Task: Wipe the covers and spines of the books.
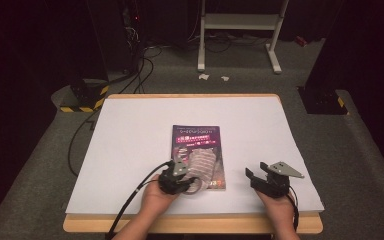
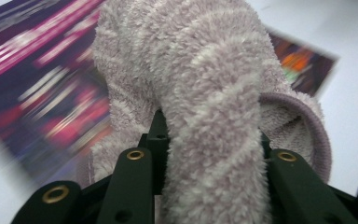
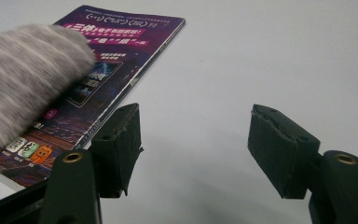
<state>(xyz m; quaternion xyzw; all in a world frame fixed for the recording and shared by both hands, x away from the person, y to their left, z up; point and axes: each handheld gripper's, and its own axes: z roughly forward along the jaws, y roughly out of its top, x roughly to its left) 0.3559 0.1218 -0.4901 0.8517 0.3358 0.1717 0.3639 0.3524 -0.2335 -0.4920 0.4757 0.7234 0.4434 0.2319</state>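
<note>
A purple book (image 1: 196, 137) lies flat near the middle of the white table (image 1: 130, 130). A fluffy, pale pink-grey striped sock (image 1: 201, 167) rests over the book's lower half. My left gripper (image 1: 187, 176) comes in from the lower left and is shut on the sock. In the left gripper view the sock (image 2: 200, 93) bulges up between the jaws of that gripper (image 2: 210, 130), above the blurred book (image 2: 37, 84). My right gripper (image 1: 256, 169) rests on the table to the right of the book, open with nothing in it. The right gripper view shows this gripper (image 3: 196, 135) over bare table, with the book (image 3: 121, 51) and sock (image 3: 23, 70) at its left.
The table's wooden front edge (image 1: 190, 225) runs just below both hands. Beyond the table, black cables (image 1: 140, 70) trail over the grey floor, a white metal stand (image 1: 240, 30) is at the back, and a yellow-and-black striped base (image 1: 82, 97) sits at the far left corner.
</note>
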